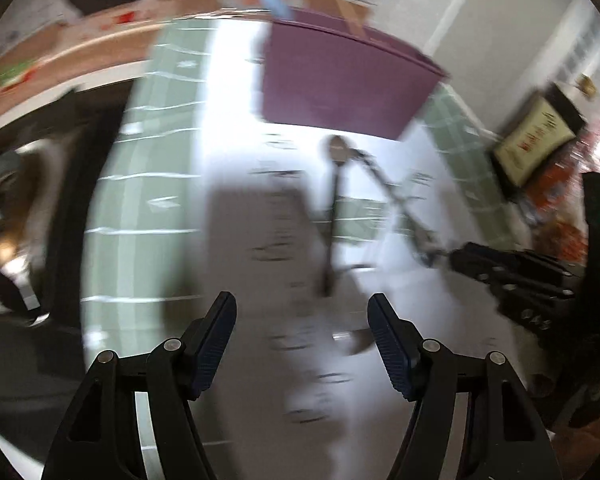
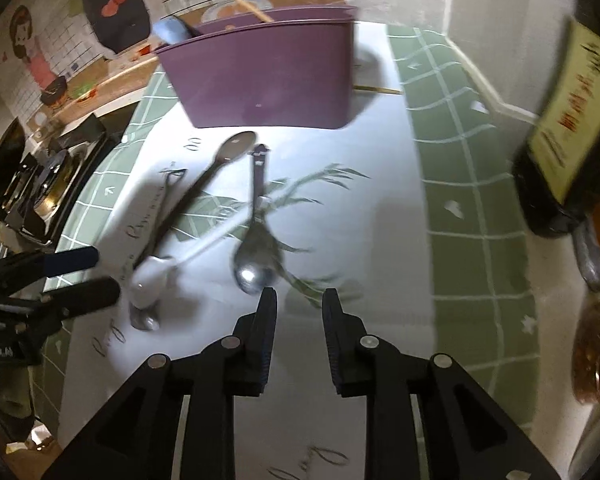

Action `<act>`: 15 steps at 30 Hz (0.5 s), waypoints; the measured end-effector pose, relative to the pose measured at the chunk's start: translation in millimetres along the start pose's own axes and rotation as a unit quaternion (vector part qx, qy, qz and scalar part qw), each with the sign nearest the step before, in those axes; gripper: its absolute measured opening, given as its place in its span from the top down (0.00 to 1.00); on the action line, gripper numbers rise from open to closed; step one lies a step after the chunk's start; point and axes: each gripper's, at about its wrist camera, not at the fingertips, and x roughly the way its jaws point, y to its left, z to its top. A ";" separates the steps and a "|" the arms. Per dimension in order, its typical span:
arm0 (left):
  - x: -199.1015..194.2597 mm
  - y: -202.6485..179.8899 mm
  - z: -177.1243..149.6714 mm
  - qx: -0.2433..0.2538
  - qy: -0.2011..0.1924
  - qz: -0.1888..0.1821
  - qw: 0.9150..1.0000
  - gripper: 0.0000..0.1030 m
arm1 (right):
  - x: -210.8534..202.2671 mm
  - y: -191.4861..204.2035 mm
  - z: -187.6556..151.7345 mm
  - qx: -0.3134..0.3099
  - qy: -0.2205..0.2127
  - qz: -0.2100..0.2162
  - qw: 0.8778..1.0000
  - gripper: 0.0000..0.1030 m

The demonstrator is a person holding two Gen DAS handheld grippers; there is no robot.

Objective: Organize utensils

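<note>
Two hand-held grippers hang over a counter (image 2: pixel 380 208) laid with a white and green checked mat, where loose utensils lie before a purple container (image 2: pixel 268 80). In the right wrist view, the right hand-held gripper (image 2: pixel 299 294) stands with its jaws a narrow way apart and nothing between them, just short of the bowl of a metal spoon (image 2: pixel 254 264) that lies flat on the mat, its handle running up toward the container. Left of it a wooden spoon (image 2: pixel 204 184) lies slantwise with its bowl near the container's foot, and crosses a white ceramic spoon (image 2: pixel 156 276) whose bowl rests low at the left; a second small metal bowl shows just under it. The container stands upright at the mat's far edge and already holds a blue utensil (image 2: pixel 172 30) and a pale wooden stick (image 2: pixel 240 2). The left hand-held gripper (image 2: pixel 96 276) reaches in from the left edge of that view, beside the white spoon, its fingers apart. The left wrist view is heavily blurred: the left hand-held gripper's jaws stand well apart and empty over the mat, the purple container lies ahead, and dark utensil handles cross in the smear. A dark bottle with a yellow label (image 2: pixel 572 128) stands at the right of the counter.
</note>
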 end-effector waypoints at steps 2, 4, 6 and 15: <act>-4.5 15.9 -2.0 -0.023 -0.001 0.015 1.000 0.34 | 6.5 9.0 7.8 -0.002 -0.001 0.012 1.000 0.78; -7.3 27.0 -5.0 -0.037 -0.002 0.023 0.999 0.34 | 13.2 15.8 15.3 -0.003 0.000 0.020 1.000 0.78; -8.3 32.3 -8.9 -0.042 -0.002 0.026 0.999 0.34 | 20.9 22.4 21.7 -0.008 0.001 0.022 1.000 0.76; -1.2 21.5 -9.9 -0.024 0.007 0.025 0.999 0.34 | 14.7 16.3 14.5 -0.006 -0.005 -0.007 1.000 0.91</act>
